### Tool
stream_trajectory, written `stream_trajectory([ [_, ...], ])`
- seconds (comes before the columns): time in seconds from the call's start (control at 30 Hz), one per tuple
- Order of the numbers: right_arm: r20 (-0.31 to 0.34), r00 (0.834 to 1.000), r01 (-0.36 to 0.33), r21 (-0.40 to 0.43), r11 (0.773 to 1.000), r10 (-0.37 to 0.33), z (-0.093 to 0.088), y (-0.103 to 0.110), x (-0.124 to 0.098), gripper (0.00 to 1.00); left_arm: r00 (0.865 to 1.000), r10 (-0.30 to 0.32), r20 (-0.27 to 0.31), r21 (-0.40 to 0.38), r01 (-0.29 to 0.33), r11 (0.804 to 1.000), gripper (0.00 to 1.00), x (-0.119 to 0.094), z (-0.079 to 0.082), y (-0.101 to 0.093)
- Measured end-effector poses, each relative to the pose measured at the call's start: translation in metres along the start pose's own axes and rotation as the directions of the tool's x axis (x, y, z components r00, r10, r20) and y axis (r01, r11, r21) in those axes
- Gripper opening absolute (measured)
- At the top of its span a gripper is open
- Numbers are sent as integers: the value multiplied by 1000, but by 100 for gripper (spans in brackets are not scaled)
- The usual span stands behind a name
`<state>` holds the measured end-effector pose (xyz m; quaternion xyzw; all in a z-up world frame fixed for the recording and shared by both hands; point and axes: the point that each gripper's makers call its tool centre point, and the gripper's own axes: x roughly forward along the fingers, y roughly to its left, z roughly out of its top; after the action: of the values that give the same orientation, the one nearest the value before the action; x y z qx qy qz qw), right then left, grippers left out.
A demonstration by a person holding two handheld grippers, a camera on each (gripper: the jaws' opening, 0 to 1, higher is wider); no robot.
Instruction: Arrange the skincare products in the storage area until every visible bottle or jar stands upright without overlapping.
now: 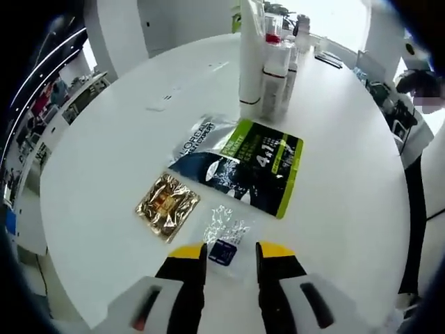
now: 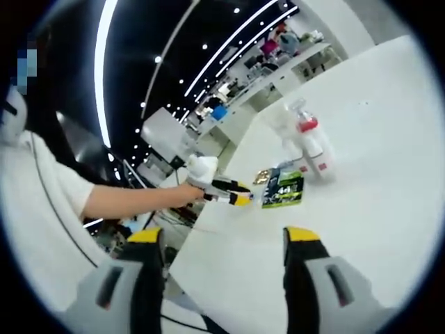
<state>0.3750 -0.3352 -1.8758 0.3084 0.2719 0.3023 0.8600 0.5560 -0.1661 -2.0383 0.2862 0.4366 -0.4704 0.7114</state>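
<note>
In the left gripper view, several white bottles [image 1: 268, 66] stand upright in a cluster at the far side of the round white table [image 1: 348, 188]. Flat on the table lie a dark pouch with a green band [image 1: 243, 167], a gold foil sachet [image 1: 167, 205] and a small clear sachet with a blue label [image 1: 224, 240]. My left gripper [image 1: 231, 254] is open, its yellow-tipped jaws either side of the small sachet. In the right gripper view, my right gripper [image 2: 226, 240] is open and held high above the table, far from the bottles [image 2: 309, 142] and the pouch [image 2: 284, 189]. The left gripper [image 2: 226, 189] appears there, held by a hand.
A person in a white sleeve [image 2: 49, 188] stands at the table's left edge in the right gripper view. Dark small items [image 1: 327, 59] lie at the table's far rim. Shelves and desks [image 2: 278, 49] fill the room behind. Bare tabletop [image 2: 375, 209] spreads to the right of the pouch.
</note>
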Motion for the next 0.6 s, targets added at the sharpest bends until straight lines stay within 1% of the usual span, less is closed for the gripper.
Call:
stream_trajectory([
  [0.03, 0, 1000, -1, -1, 1000, 1, 0, 0, 0, 68, 1000, 0, 2, -1, 0, 1000, 29, -1, 0, 0],
  [0.13, 4, 1000, -1, -13, 1000, 1, 1, 1, -1, 68, 999, 7, 39, -20, -6, 1000, 30, -8, 7, -3],
  [0.23, 10, 1000, -4, -18, 1000, 4, 2, 2, 0, 69, 996, 13, 90, -53, -8, 999, 32, -18, 14, -9],
  [0.37, 6, 1000, -20, -41, 999, 20, 4, 6, 3, 69, 991, 18, 133, -77, -7, 997, 36, -33, 19, -17],
  [0.4, 7, 1000, -26, -48, 999, 26, 5, 7, 5, 70, 986, 26, 165, -107, -8, 994, 37, -42, 22, -21],
  [0.47, 9, 999, -35, -56, 998, 35, 7, 9, 7, 70, 980, 38, 193, -131, -13, 991, 39, -51, 25, -24],
  [0.53, 10, 999, -43, -76, 996, 44, 10, 11, 12, 71, 971, 56, 231, -165, -18, 986, 41, -66, 27, -30],
  [0.6, 8, 998, -54, -95, 994, 55, 14, 14, 14, 72, 965, 70, 253, -185, -23, 983, 43, -76, 29, -34],
])
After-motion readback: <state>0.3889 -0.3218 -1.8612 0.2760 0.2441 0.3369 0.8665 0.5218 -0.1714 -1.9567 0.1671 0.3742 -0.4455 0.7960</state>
